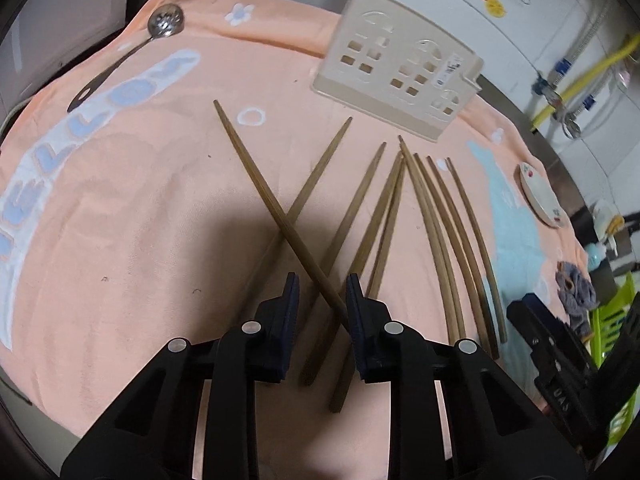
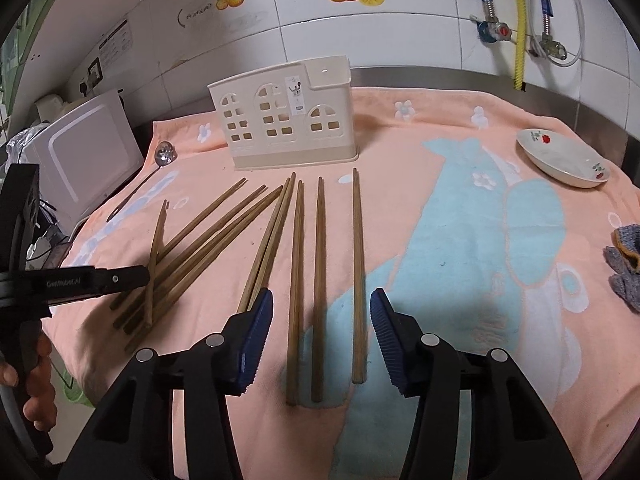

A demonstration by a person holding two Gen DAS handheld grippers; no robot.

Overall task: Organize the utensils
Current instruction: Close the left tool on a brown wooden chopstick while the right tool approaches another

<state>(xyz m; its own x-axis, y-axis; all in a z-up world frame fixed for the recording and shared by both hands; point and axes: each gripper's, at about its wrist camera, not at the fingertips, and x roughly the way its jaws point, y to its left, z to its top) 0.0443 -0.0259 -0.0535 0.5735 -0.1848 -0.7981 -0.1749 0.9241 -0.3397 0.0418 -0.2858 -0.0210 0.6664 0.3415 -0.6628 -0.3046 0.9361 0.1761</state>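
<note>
While one slim wooden chopstick (image 1: 276, 204) slants toward 11 o'clock, its thick end pinched by the left gripper (image 1: 322, 294), the other chopsticks (image 2: 320, 280) lie fanned on the peach terry towel (image 2: 420, 216) (plush, flower-printed). Right gripper (image 2: 321, 338) gapes empty; cream windowed holder (image 2: 286, 116) stands at 12 o'clock below white tiles (image 2: 380, 36).

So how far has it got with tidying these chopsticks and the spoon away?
Barely started. The cream holder looks empty, and the chopsticks and slotted spoon lie on the towel. In hand: the left gripper has one crossed chopstick between its fingers, apparently lifting it. The right gripper hovers open over three chopsticks. Everything remains unsorted.
</note>
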